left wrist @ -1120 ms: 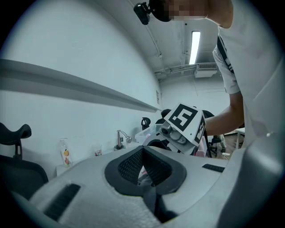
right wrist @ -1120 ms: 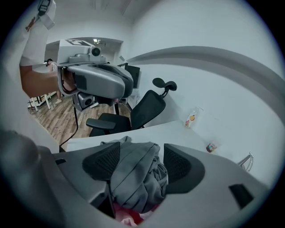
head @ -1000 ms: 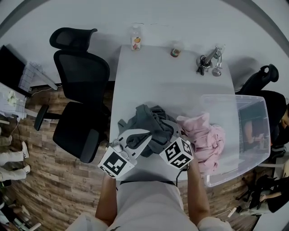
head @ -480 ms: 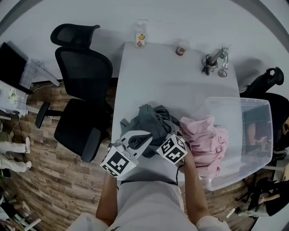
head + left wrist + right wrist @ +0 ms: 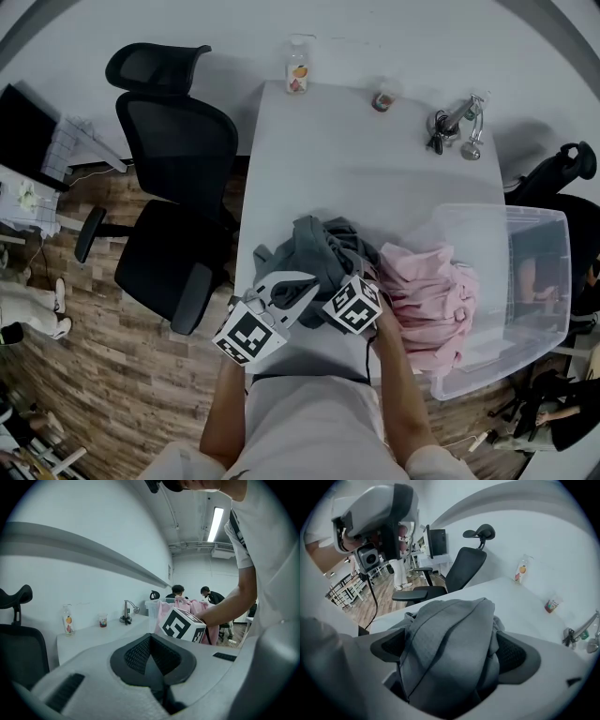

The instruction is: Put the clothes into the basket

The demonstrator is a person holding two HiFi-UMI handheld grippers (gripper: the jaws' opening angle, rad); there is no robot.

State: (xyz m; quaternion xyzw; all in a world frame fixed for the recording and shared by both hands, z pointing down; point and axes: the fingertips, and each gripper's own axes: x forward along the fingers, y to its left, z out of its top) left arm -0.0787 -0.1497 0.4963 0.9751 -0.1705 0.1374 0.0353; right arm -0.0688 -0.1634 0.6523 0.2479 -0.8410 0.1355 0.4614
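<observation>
Grey garment [image 5: 317, 255]: crumpled heap at the 6 o'clock edge of the table [image 5: 356, 159], its longer spread roughly 9-to-3 o'clock. One raised fold runs straight away between the wide-apart jaws of the right gripper [image 5: 452, 652], which have just been opening. Pink garment [image 5: 427, 300]: at the heap's 3 o'clock, draped over the basket [image 5: 548, 281] rim. Left gripper [image 5: 151, 660]: jaws closed on nothing, at the heap's 7 o'clock.

White table [image 5: 356, 159], black office chair [image 5: 173, 155], wood-plank floor [image 5: 103, 375], pale wall, ceiling strip light [image 5: 216, 523]

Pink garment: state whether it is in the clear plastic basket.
Half in: the pink garment drapes over the rim of the clear plastic basket, partly inside, partly outside.
</observation>
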